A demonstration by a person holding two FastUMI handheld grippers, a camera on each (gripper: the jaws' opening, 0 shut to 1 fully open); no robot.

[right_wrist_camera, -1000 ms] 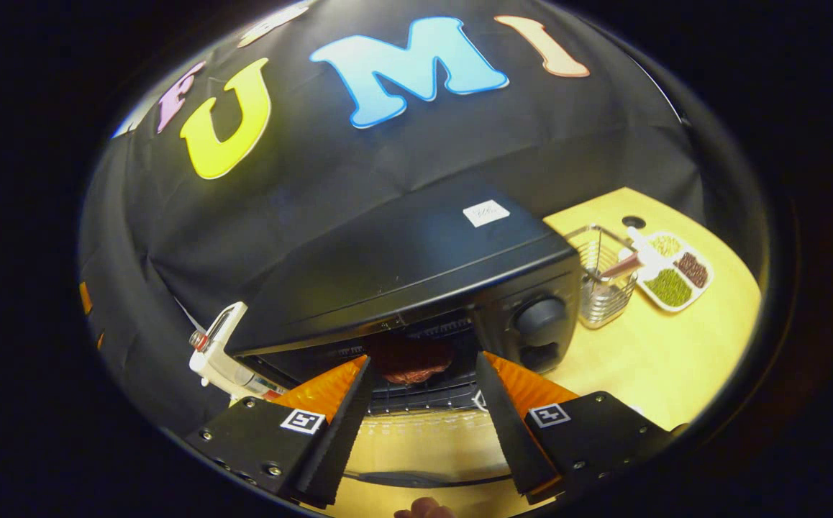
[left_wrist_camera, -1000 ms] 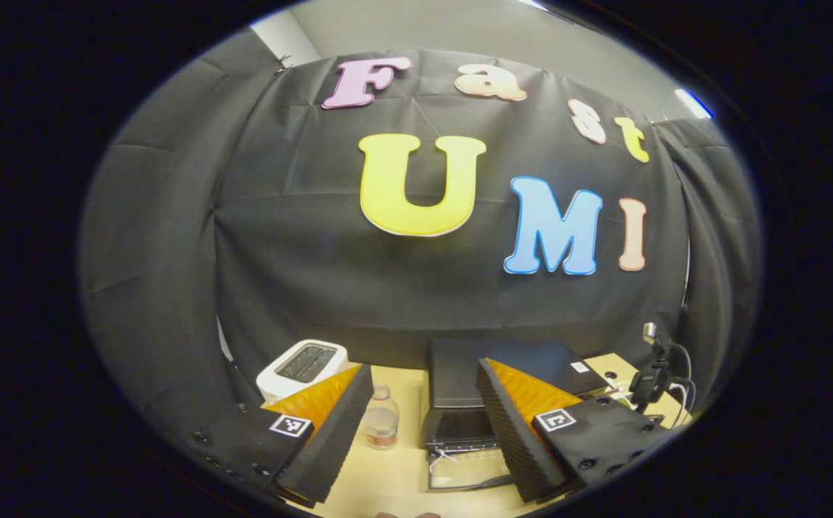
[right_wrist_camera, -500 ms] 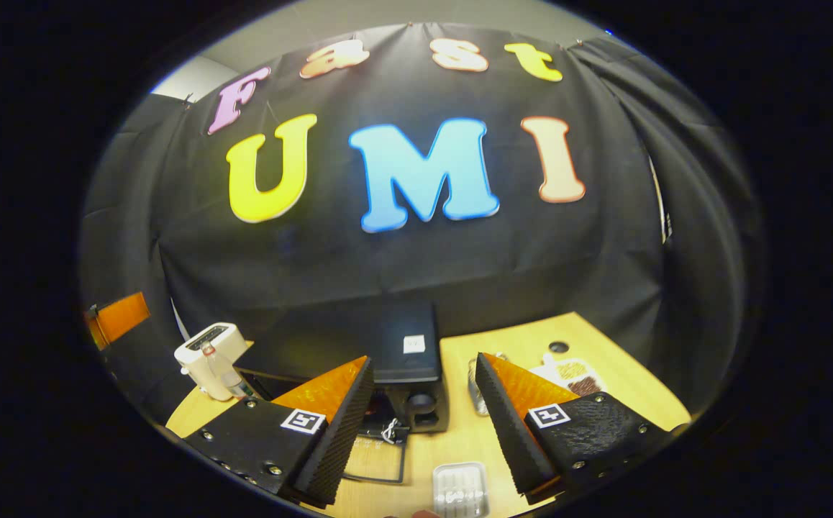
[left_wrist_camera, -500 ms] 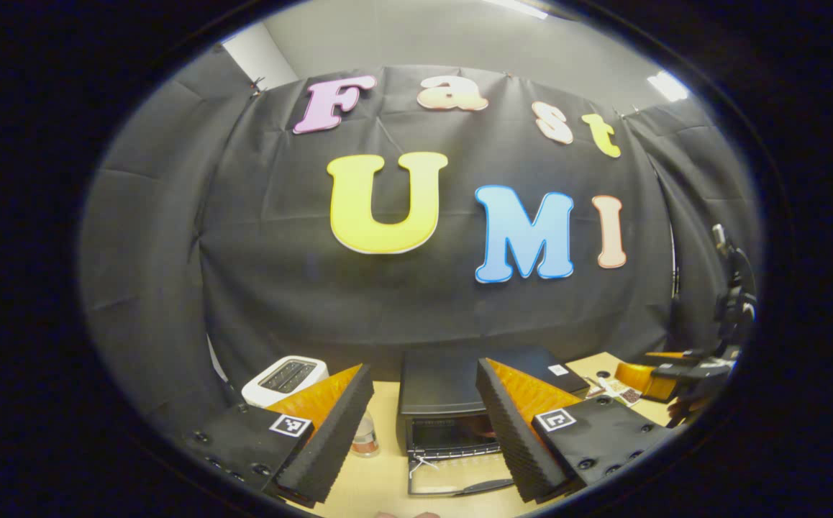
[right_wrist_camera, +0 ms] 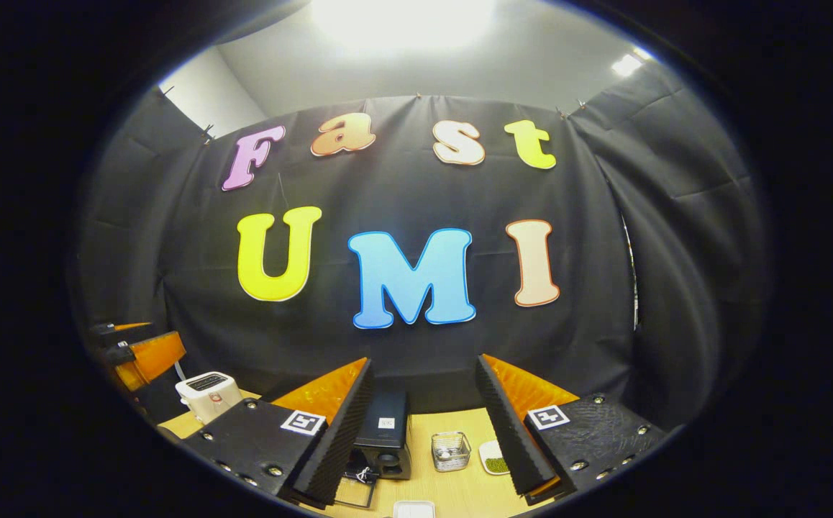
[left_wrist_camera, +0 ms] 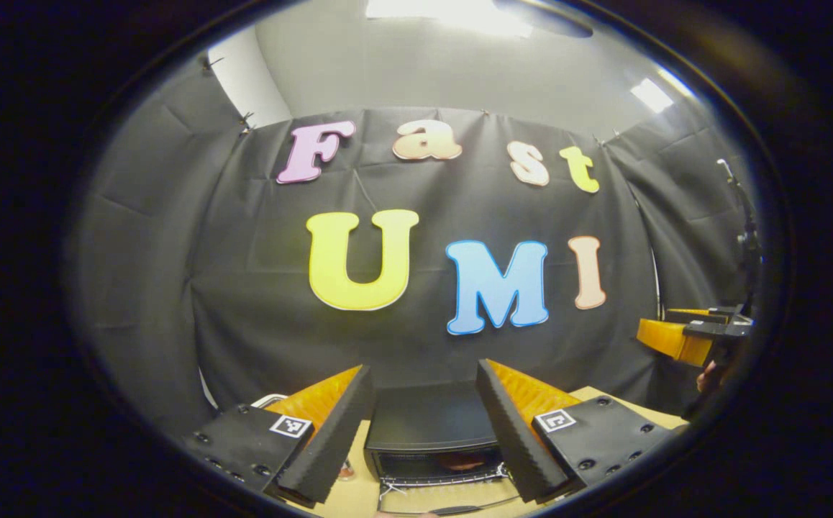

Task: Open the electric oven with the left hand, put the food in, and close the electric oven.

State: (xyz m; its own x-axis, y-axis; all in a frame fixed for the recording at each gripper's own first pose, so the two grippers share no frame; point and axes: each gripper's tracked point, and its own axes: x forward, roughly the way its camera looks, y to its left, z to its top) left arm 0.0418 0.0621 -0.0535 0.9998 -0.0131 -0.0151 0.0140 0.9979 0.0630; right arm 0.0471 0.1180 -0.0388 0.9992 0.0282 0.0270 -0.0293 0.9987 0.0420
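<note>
Inside, oven (left_wrist_camera: 431,439) door down, food (left_wrist_camera: 462,463) racked.

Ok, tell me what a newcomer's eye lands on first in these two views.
First comes the black electric oven at the middle of the table, its door hanging open with the food dark on the rack inside. Next, both tools spread open and empty: the left tool framing the oven, the right tool above a wire basket. A white toaster sits far left.
</note>
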